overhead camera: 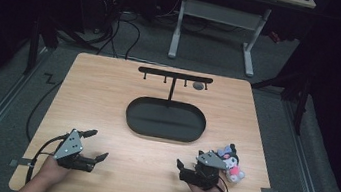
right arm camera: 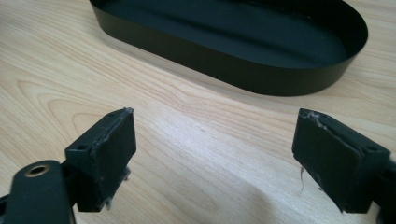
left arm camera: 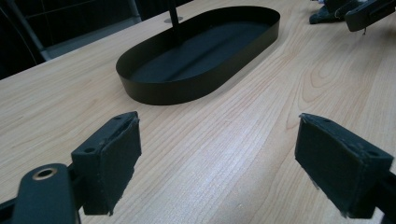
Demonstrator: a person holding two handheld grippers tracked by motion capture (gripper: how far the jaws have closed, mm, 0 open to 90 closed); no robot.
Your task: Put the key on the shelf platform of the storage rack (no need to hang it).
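A black oval tray (overhead camera: pixel 163 134) lies mid-table, and a black T-shaped rack (overhead camera: pixel 175 75) rises from its far side. A small grey object (overhead camera: pixel 198 86) is at the rack's right end. A small plush toy (overhead camera: pixel 231 163) in purple, white and pink lies on the table right of my right gripper. My left gripper (overhead camera: pixel 98 144) rests near the front left, open and holding nothing, facing the tray (left arm camera: pixel 187 91). My right gripper (overhead camera: pixel 189 158) sits near the front right, also open with nothing between its jaws, just short of the tray's wall (right arm camera: pixel 233 65). The two sets of jaws (left arm camera: pixel 217 163) (right arm camera: pixel 215 158) are spread wide over bare wood.
The wooden table (overhead camera: pixel 107 97) stands on a grey carpeted floor. Behind it is a white-legged desk (overhead camera: pixel 216 26) with cables on the floor. Cables trail from both grippers off the front edge. The other gripper (left arm camera: pixel 369 11) appears at the top right of the left gripper view.
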